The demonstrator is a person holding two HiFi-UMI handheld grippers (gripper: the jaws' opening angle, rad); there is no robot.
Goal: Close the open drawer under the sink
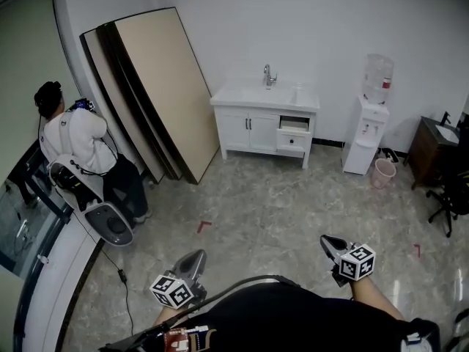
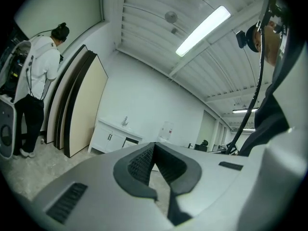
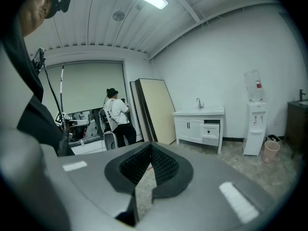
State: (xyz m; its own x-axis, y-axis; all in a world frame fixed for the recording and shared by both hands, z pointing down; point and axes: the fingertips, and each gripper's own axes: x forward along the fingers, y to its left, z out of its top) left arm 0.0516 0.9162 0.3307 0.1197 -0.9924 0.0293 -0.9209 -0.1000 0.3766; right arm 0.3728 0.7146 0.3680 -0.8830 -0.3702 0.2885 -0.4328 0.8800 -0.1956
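A white sink cabinet (image 1: 253, 127) stands against the far wall, with a tap on top. Its upper right drawer (image 1: 294, 127) is pulled out a little, showing a dark gap above its front. The same drawer (image 3: 211, 128) appears in the right gripper view, right of the jaws and far off. In the left gripper view the cabinet (image 2: 111, 136) is small and distant. My left gripper (image 1: 193, 259) and right gripper (image 1: 330, 243) are held low in front of me, several steps from the cabinet. Both have their jaws together, with nothing between them.
A person (image 1: 79, 144) in a white top stands at the left by a curved desk. Large boards (image 1: 157, 86) lean on the wall left of the cabinet. A water dispenser (image 1: 370, 123), pink bin (image 1: 383, 172), dark cabinet (image 1: 432, 149) and office chair (image 1: 451, 196) stand at the right.
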